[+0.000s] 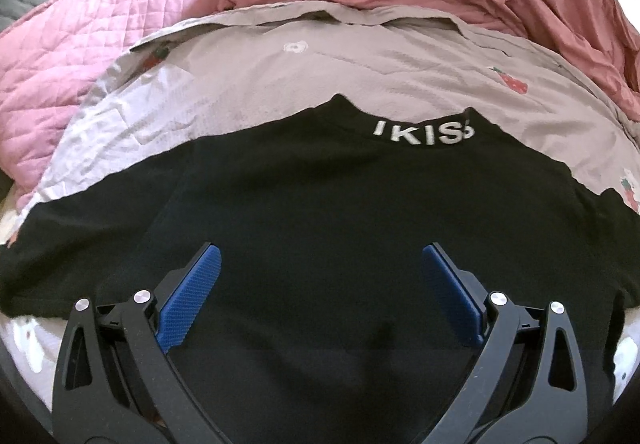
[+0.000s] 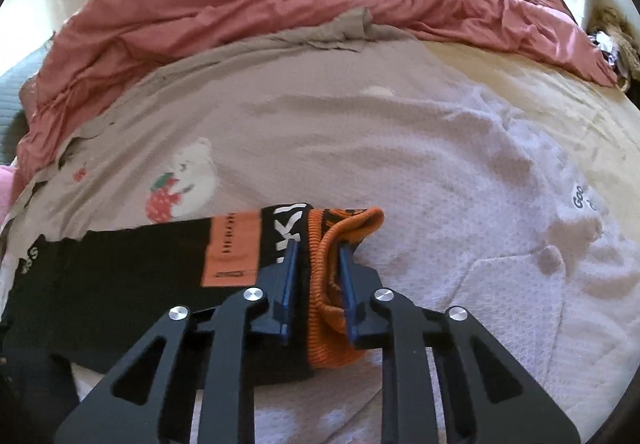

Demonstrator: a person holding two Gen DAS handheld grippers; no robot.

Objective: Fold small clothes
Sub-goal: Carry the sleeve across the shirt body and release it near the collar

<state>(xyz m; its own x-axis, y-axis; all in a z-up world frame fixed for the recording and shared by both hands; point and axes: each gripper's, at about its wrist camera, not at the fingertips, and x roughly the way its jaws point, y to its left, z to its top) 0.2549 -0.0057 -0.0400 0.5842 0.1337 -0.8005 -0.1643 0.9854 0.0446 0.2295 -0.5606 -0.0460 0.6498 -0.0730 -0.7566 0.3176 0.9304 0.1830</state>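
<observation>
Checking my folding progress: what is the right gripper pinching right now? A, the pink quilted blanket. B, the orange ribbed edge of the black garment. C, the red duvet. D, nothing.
B: the right gripper has its blue pads closed on the orange ribbed edge of the black garment.

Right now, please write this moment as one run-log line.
left gripper: open above black garment | right gripper: shut on orange band | surface: bed sheet
</observation>
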